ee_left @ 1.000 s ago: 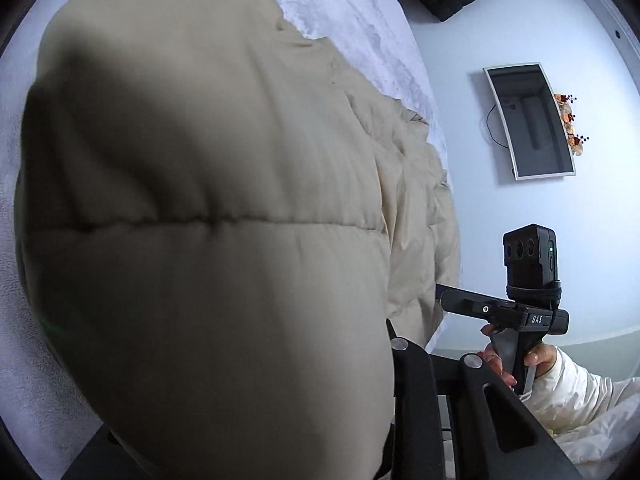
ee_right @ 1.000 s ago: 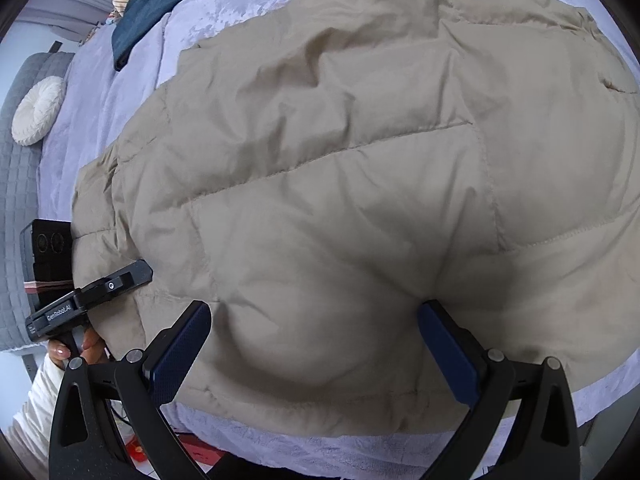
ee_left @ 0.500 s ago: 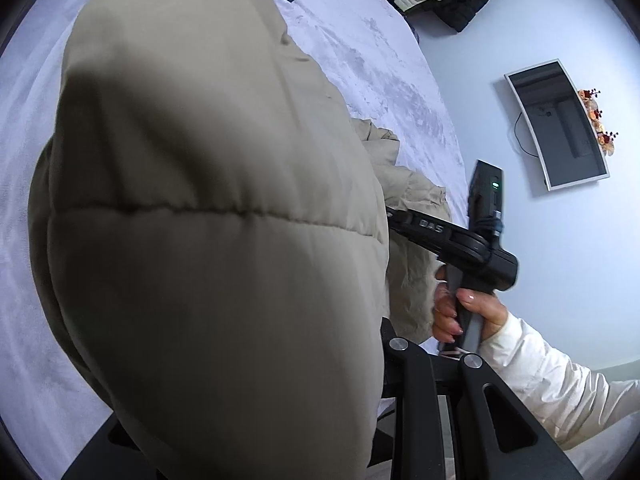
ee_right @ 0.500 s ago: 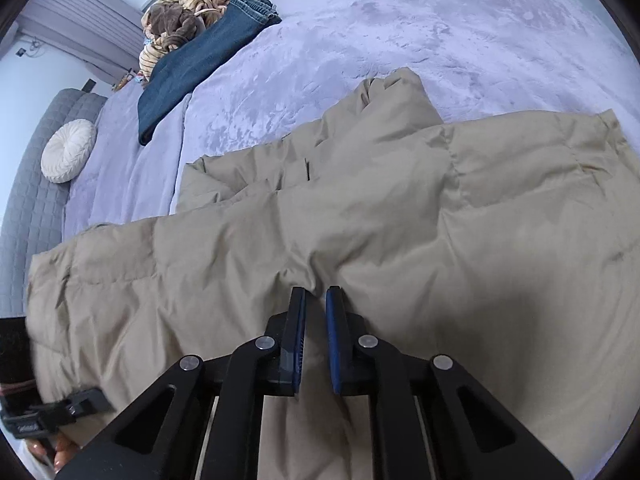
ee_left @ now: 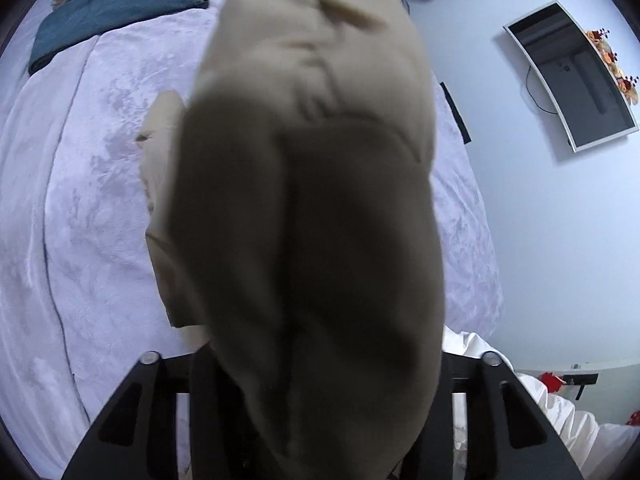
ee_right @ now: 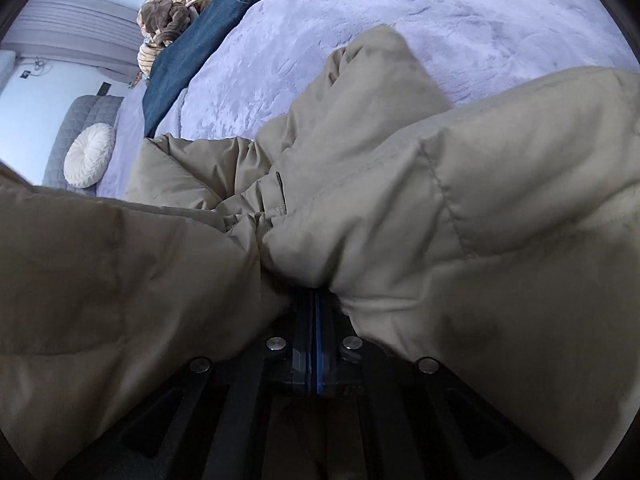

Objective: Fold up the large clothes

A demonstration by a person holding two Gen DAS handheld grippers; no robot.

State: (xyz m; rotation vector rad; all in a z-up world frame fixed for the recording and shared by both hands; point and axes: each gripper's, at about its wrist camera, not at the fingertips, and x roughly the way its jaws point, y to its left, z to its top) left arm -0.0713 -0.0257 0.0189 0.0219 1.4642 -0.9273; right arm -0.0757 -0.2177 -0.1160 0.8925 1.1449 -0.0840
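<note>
The right gripper (ee_right: 314, 300) has its jaws pressed fully together, pinching a gather of the tan puffer coat (ee_right: 420, 216), whose quilted cloth bunches up and swells out on both sides of the blue-lined fingers (ee_right: 319, 344). The left gripper (ee_left: 320, 364) has its jaws opening, with a thick fold of the same coat (ee_left: 312, 208) hanging between the two black fingers (ee_left: 204, 392); the cloth fills the gap, and whether the pads still press on it I cannot tell, since the fold hides them. That fold rises straight up in front of the left camera, blurred and dark on its near face.

Past the grippers, the rest of the coat lies crumpled on the bed (ee_right: 400, 12), which is covered with a lavender plush spread. Farther up the bed lies a pair of blue jeans (ee_right: 188, 52), with a striped knitted garment (ee_right: 176, 12) just beyond them. A round white cushion (ee_right: 89, 155) sits against the grey quilted headboard. On the wall to the right hangs a dark screen (ee_left: 572, 76), and a white sleeve (ee_left: 560, 412) shows beside the left gripper.
</note>
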